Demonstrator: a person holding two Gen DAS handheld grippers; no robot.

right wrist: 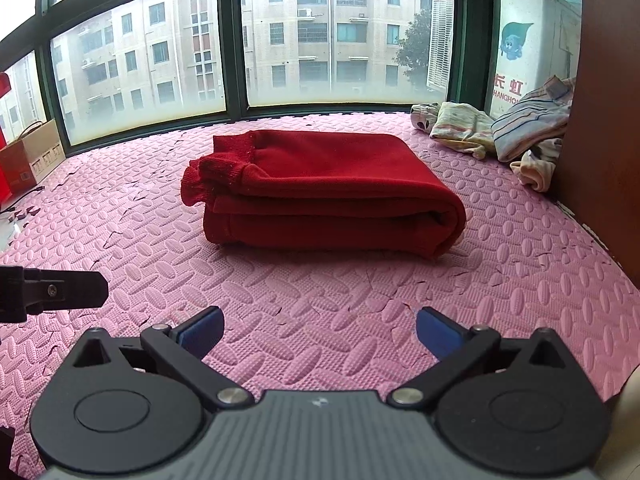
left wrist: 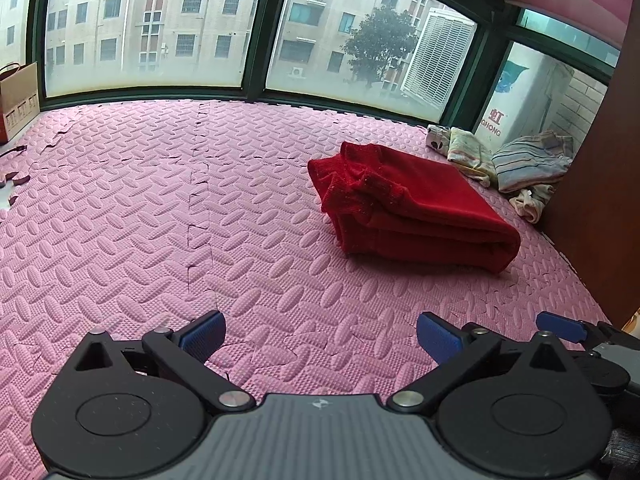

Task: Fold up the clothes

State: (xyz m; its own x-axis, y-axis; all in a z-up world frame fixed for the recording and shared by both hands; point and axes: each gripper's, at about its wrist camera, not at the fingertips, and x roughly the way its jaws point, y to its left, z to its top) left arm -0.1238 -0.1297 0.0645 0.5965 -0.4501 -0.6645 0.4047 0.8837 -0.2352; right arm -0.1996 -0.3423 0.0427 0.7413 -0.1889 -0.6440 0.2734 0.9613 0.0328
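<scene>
Left gripper (left wrist: 320, 338) and right gripper (right wrist: 319, 332), each with two blue-padded fingers on black linkage arms and a ribbed grey body, both spread wide and holding nothing, poised above the mat (left wrist: 160, 200) near its front edge. The mat is pink foam in interlocking tiles, embossed with a herringbone of raised ovals, with toothed seams visible between the tiles. A red sweater (right wrist: 328, 184), a thick knit with ribbed cuffs, lies folded into a rounded rectangular bundle on the mat towards its far right part, well ahead of both grippers. In the far right corner, against a brown wooden panel (right wrist: 608, 120), a loose pile of pale clothes (right wrist: 500, 132), some striped. A cardboard box (right wrist: 36, 156) stands at the far left edge below the dark-framed windows (right wrist: 240, 40).
</scene>
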